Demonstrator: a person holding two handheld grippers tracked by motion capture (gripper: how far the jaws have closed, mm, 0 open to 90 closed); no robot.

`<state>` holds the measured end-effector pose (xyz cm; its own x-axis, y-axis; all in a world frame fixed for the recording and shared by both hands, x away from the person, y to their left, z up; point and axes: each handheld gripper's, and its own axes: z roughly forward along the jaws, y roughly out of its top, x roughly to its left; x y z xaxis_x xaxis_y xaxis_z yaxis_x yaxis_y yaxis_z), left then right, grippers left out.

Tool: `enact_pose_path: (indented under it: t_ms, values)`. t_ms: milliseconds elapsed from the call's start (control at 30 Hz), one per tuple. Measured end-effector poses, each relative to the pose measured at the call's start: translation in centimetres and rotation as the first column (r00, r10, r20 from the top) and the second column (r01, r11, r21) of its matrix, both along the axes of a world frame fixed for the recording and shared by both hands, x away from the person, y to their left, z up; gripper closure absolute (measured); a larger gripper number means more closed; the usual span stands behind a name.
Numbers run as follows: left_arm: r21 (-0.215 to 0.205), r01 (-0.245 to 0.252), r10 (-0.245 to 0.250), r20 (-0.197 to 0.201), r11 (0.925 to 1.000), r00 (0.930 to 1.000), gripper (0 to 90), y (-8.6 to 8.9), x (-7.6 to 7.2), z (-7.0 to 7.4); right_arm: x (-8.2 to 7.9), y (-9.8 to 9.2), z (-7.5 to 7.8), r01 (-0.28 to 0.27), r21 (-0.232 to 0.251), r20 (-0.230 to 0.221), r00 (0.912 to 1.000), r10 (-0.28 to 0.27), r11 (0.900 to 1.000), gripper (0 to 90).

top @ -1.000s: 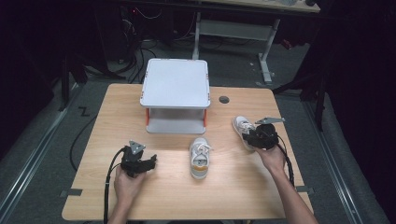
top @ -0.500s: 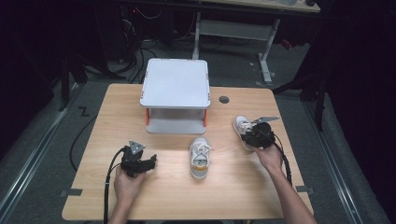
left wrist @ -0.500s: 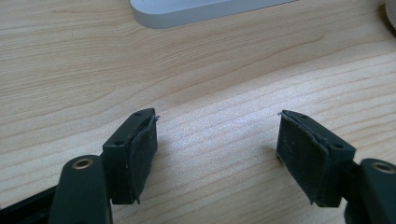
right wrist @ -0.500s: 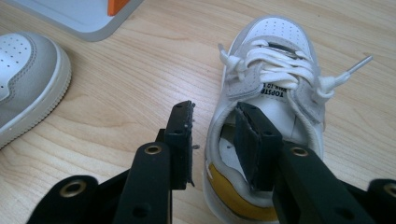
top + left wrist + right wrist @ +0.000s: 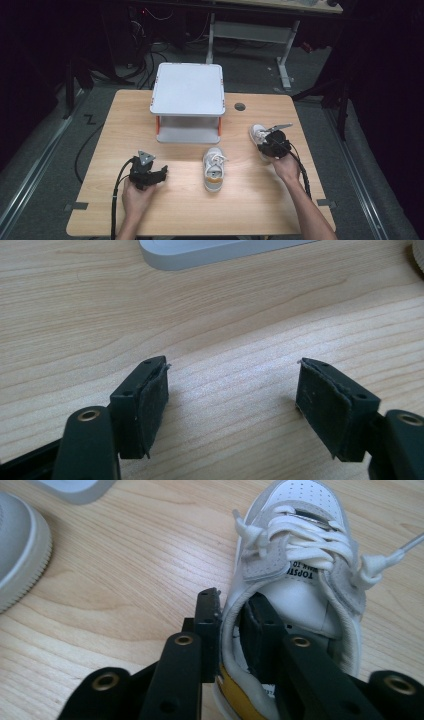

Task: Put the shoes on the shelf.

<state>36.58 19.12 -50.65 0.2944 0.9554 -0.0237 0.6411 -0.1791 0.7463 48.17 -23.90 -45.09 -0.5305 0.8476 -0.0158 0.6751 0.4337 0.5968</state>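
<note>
Nearest the person, at about 8 o'clock on the wooden table (image 5: 100,150), the left gripper (image 5: 159,175) sits low in the left hand (image 5: 136,197), its jaws spread wide with nothing between them. In the left gripper view the two black pads (image 5: 152,402) stand well apart over bare wood grain, released.

At the table's centre lies the second sneaker (image 5: 214,168), white and grey with a yellow heel patch, toe pointing to 12 o'clock, well apart from both grippers.

Over at 3 o'clock the action is on the right. The right hand (image 5: 286,167) brings the right gripper (image 5: 267,145) onto the white sneaker (image 5: 257,134), and its jaws have just been closing on it. The right gripper view tells it plainly: one jaw is outside the shoe, the other is down inside the opening, and the padded collar at the side of the heel is pinched between them. So this tool is clenched, grasping the white sneaker by its collar wall. The white laces (image 5: 305,530) and the tongue label lie just beyond the jaws, and the yellow heel patch peeks out beneath them. The sole rests on the table.

Farther back, at 12 o'clock, stands the white two-tier rack (image 5: 188,89) with orange posts, and a small round cable hole (image 5: 240,106) sits beside it at 1 o'clock.
</note>
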Motion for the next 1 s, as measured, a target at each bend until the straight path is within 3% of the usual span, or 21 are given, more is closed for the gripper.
enact_pose_path:
  t_ms: [367, 567, 800, 833, 1000]
  values:
    - [-0.003, 0.000, 0.000, -0.001, 1.0000, 1.0000, 29.4, 0.0, 0.0, 0.0, -1.0, 0.7, 0.5, -0.044, 0.022, 0.033, 0.9985, 0.043, 0.999, 83.8]
    - [-0.005, 0.000, 0.000, 0.000, 1.0000, 1.0000, 29.3, 0.0, 0.0, 0.0, -2.7, 0.9, 1.2, -0.070, 0.028, 0.045, 0.9966, 0.069, 0.997, 84.0]
    - [-0.002, 0.000, 0.000, 0.000, 1.0000, 1.0000, 29.3, 0.0, 0.0, 0.0, -5.7, 1.3, 1.8, -0.106, 0.022, 0.063, 0.9925, 0.105, 0.994, 83.9]
    - [-0.002, 0.000, 0.000, 0.000, 1.0000, 1.0000, 29.3, 0.0, 0.0, 0.0, -6.7, 1.5, 1.9, -0.119, 0.029, 0.065, 0.9910, 0.117, 0.992, 83.8]
    - [-0.006, 0.000, 0.000, 0.001, 1.0000, 1.0000, 29.3, 0.0, 0.0, 0.0, -8.1, 2.0, 1.8, -0.135, 0.033, 0.065, 0.9890, 0.133, 0.990, 83.8]
